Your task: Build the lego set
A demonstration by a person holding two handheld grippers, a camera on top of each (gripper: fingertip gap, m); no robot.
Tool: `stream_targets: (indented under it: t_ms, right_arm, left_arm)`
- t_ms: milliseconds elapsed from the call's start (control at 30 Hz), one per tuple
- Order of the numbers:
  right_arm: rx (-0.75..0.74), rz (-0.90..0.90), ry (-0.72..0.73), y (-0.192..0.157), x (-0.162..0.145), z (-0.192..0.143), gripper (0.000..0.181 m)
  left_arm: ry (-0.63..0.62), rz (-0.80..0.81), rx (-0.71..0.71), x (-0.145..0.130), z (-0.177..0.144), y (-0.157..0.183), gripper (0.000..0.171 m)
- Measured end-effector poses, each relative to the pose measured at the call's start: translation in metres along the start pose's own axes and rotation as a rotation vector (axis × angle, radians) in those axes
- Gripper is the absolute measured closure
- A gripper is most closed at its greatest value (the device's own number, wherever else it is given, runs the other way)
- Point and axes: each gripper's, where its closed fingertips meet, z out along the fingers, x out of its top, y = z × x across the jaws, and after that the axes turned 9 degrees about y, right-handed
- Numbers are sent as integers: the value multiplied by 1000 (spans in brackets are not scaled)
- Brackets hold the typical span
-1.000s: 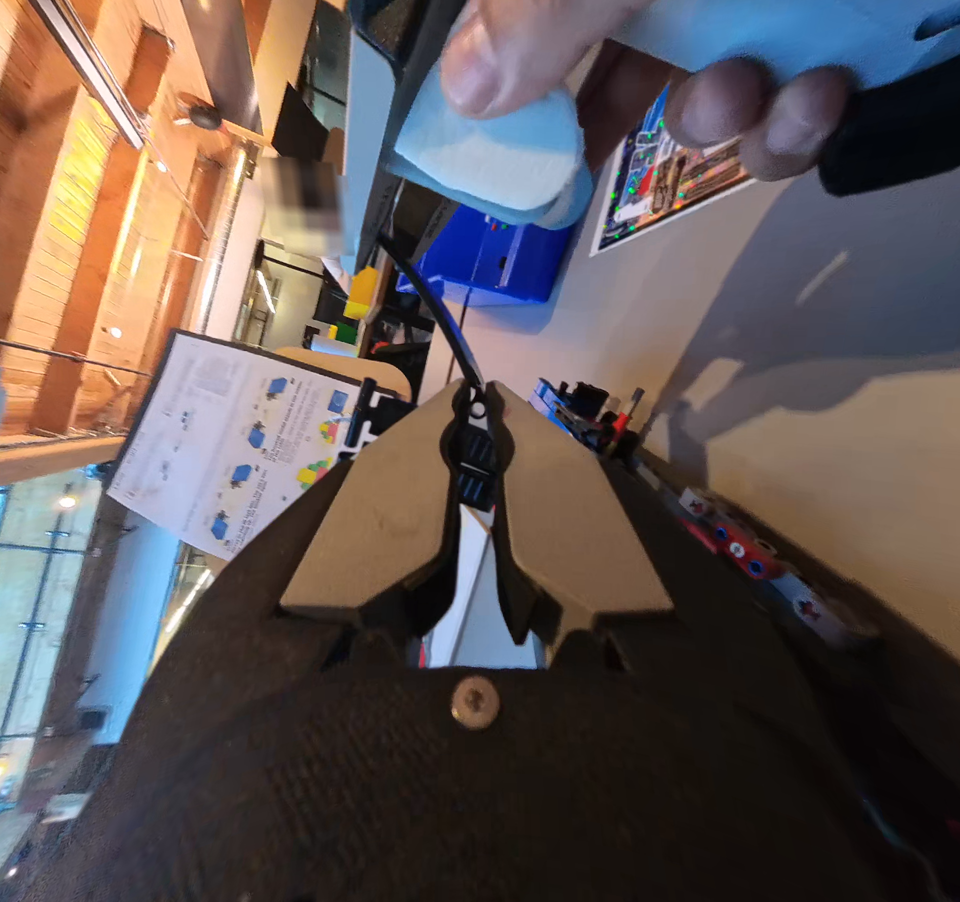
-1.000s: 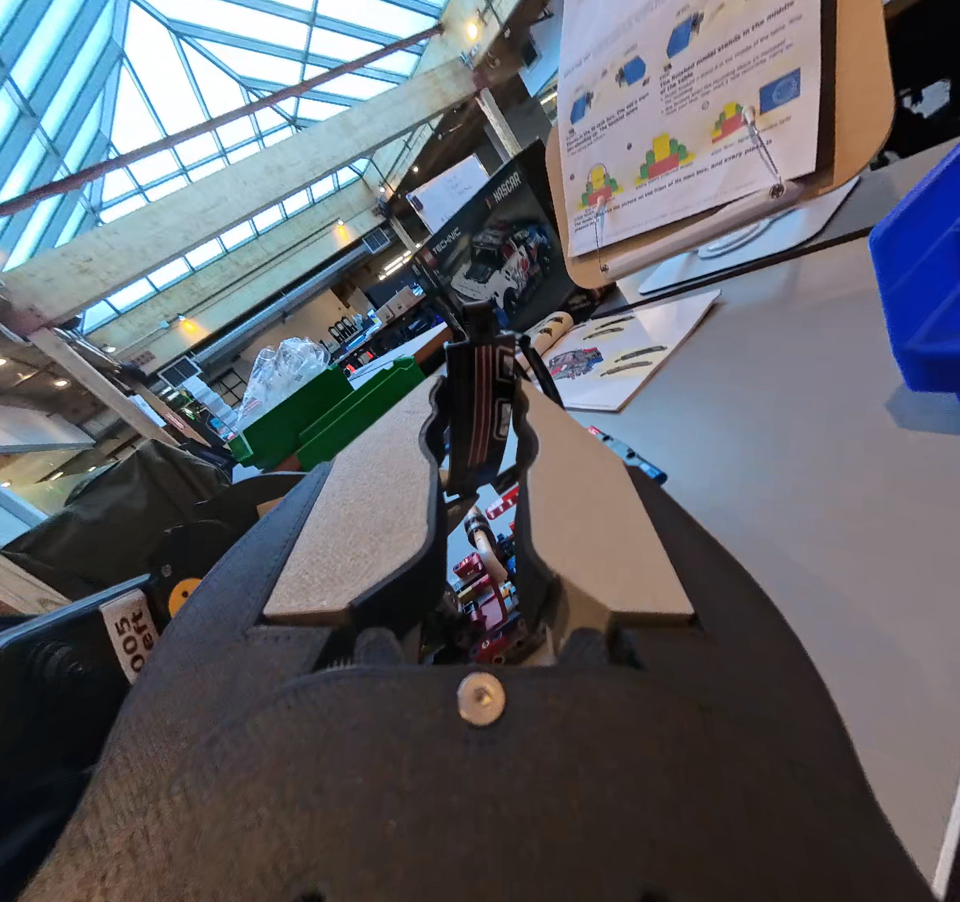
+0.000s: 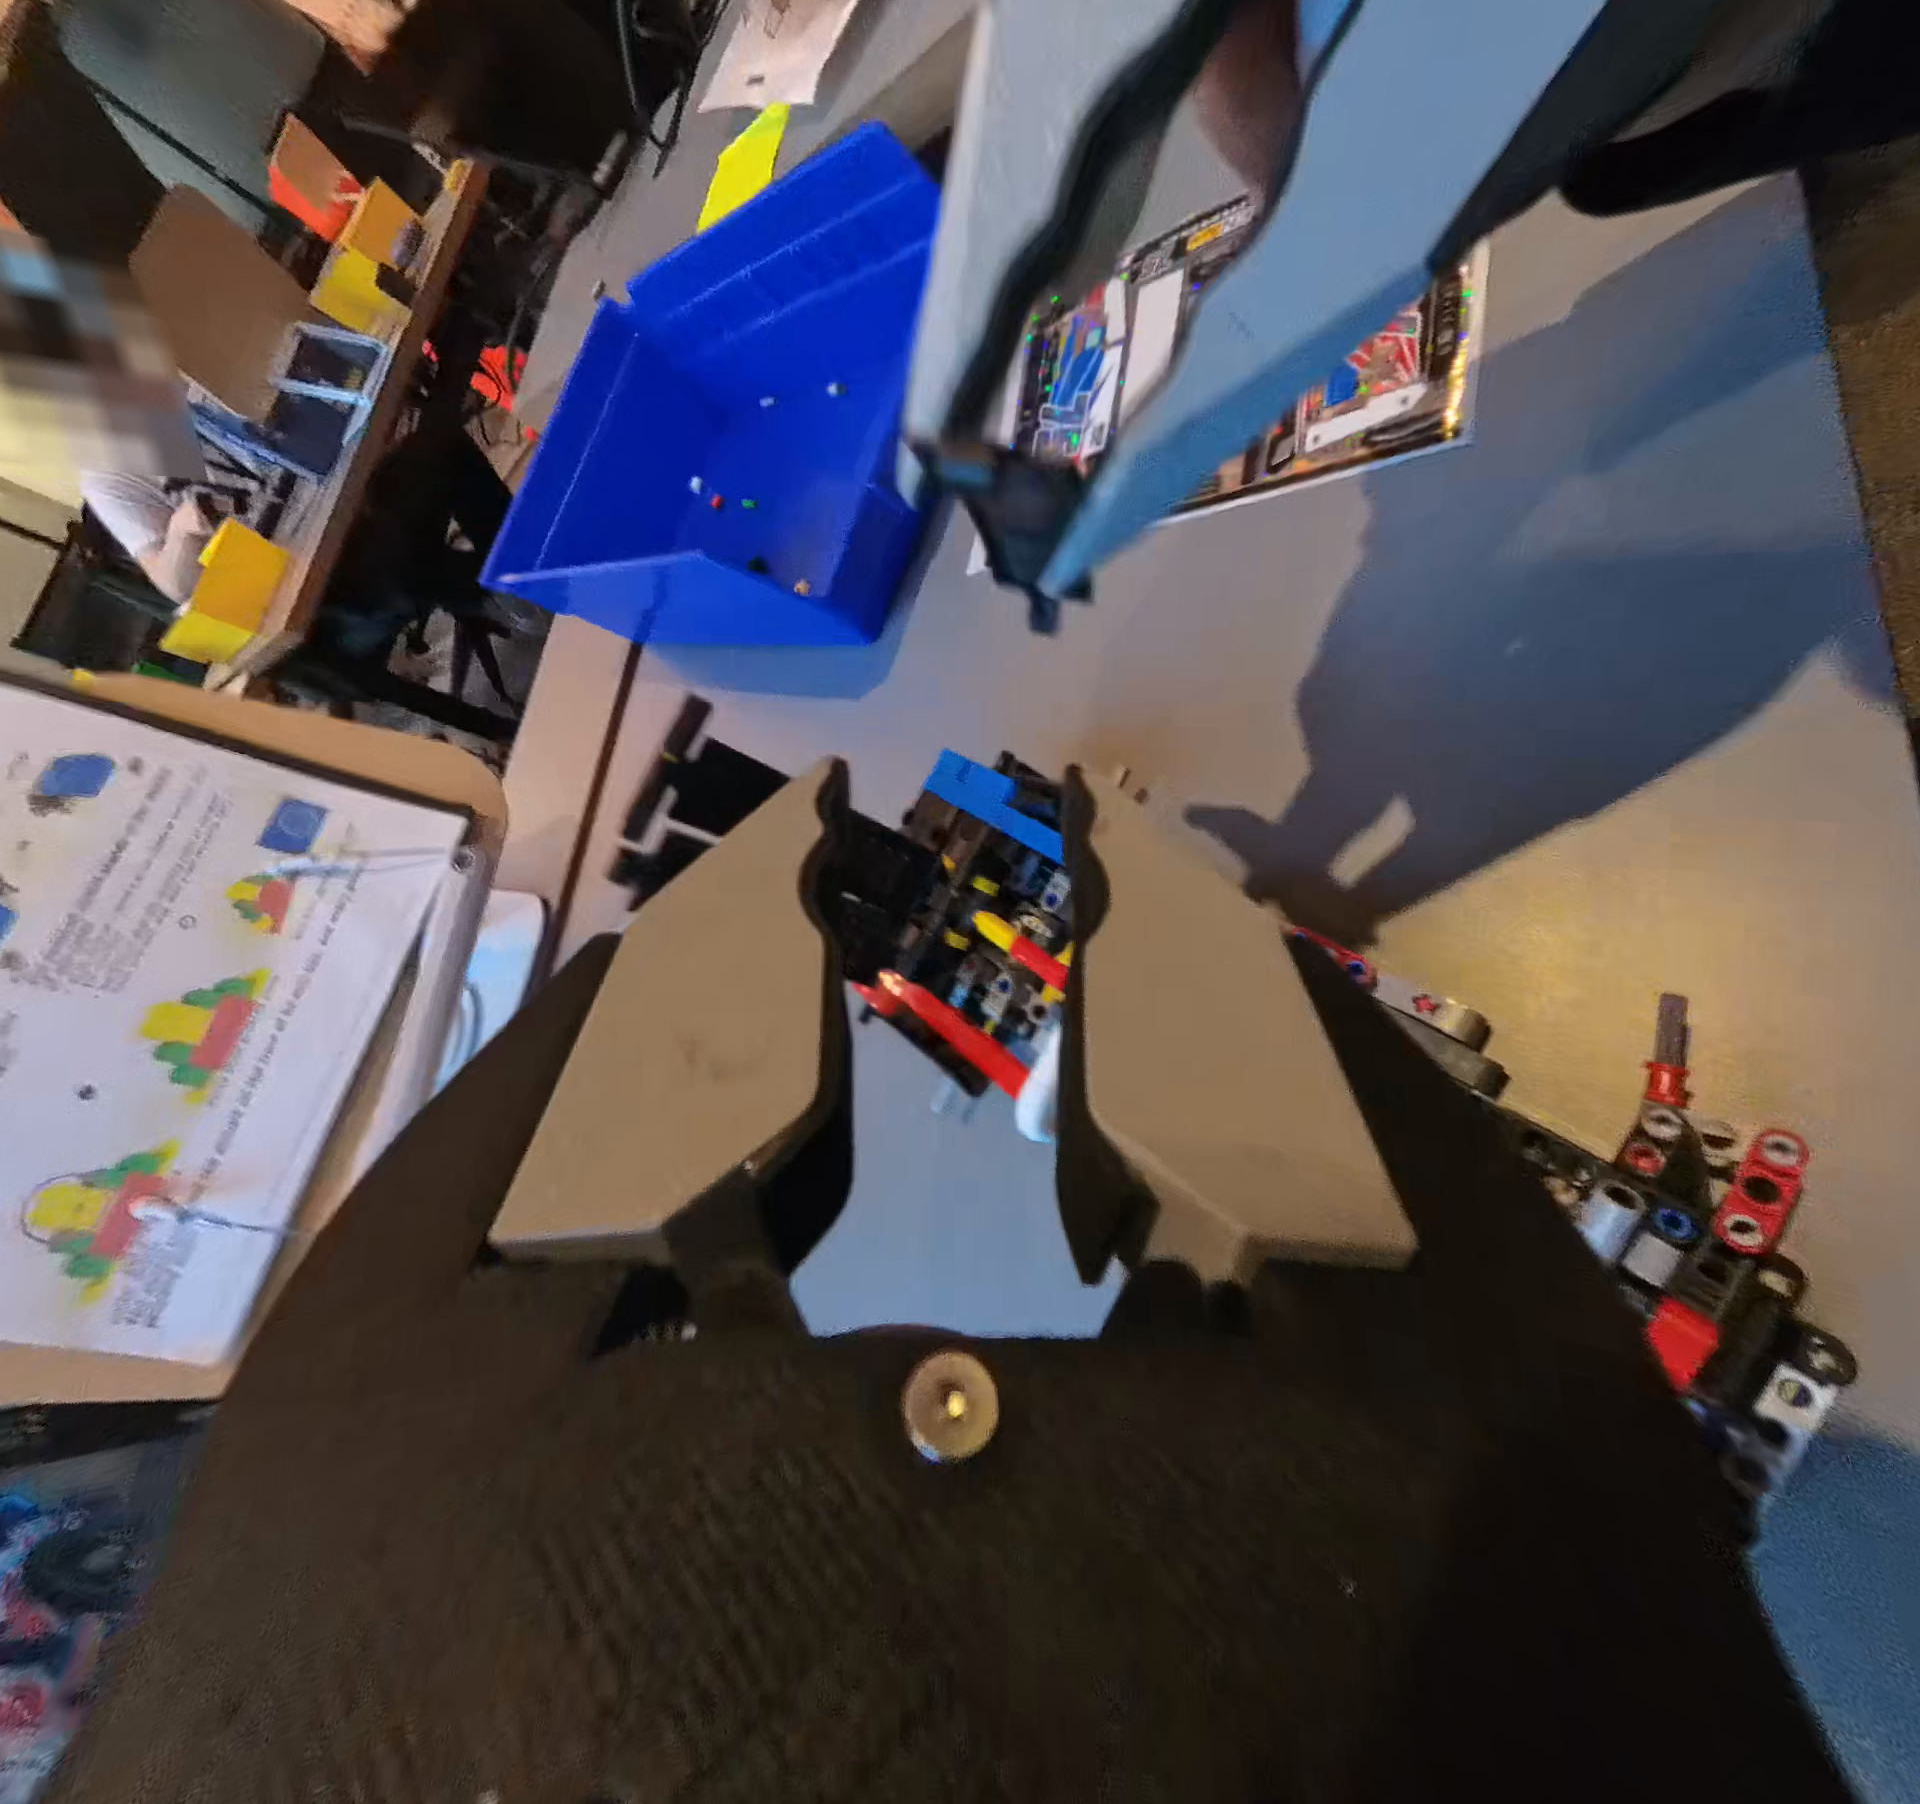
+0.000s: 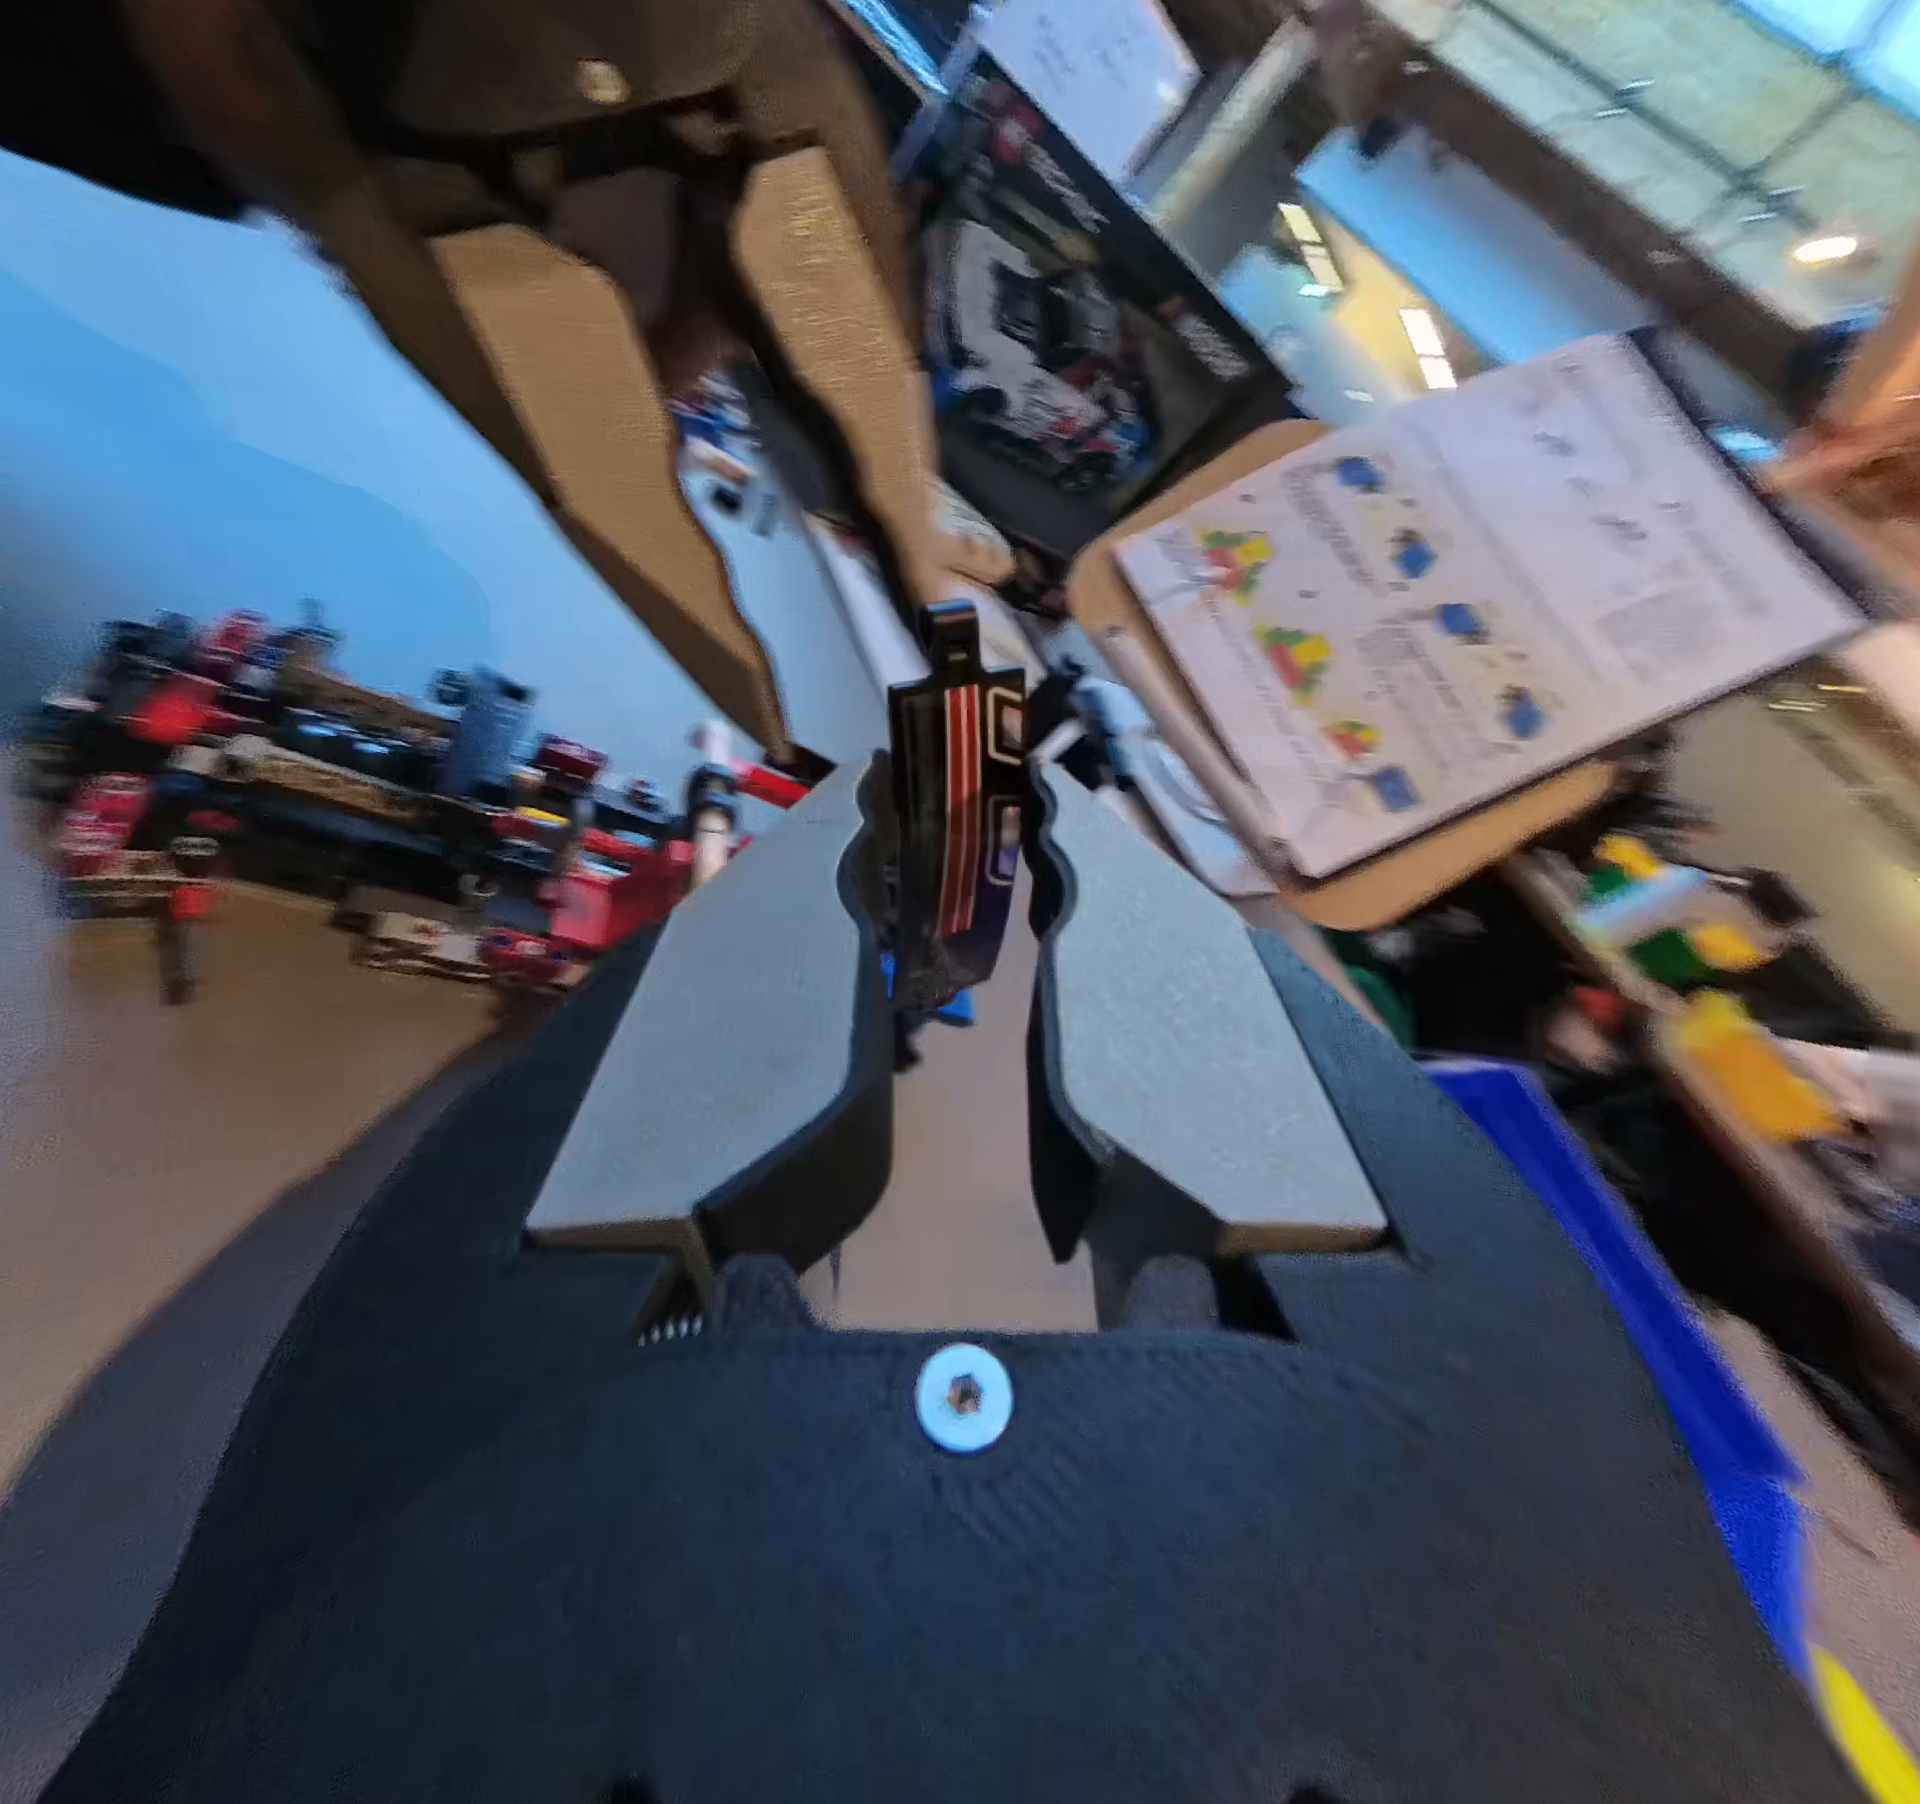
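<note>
On the grey bench (image 3: 1558,819), the left tongs (image 3: 951,819) stand apart with nothing between them, poised over the partly built black lego model (image 3: 977,913) with its red and blue pieces. The right tongs (image 4: 951,819) are clamped on a black striped panel (image 4: 956,798), held in the air beside the left tongs. A blue bin (image 3: 748,445) sits farther back, loose pieces (image 3: 1714,1224) lie to the right, and an instruction sheet (image 3: 197,1006) stands at the left.

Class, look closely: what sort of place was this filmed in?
Probably a shared workshop or makerspace: a grey worktable strewn with Lego parts, a blue parts bin, a propped instruction sheet, and cluttered benches beyond.
</note>
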Motion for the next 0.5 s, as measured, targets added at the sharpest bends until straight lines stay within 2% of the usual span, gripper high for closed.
stream_targets:
  t_ms: [100, 200, 300, 433, 500]
  right_arm:
    - [179, 155, 31, -9, -4, -3, 161]
    - [305, 261, 67, -10, -8, -9, 161]
    - [433, 350, 105, -15, -5, -13, 161]
    - [562, 437, 109, -22, -6, -15, 161]
    - [608, 471, 113, -25, -6, -14, 160]
  left_arm:
    - [28, 148, -28, 24, 0, -8, 131]
    - [15, 277, -150, 36, 7, 6, 141]
    - [-18, 254, -279, 37, 17, 20, 147]
    - [-44, 276, -323, 37, 21, 17, 148]
    - [-34, 256, -396, 39, 19, 23, 154]
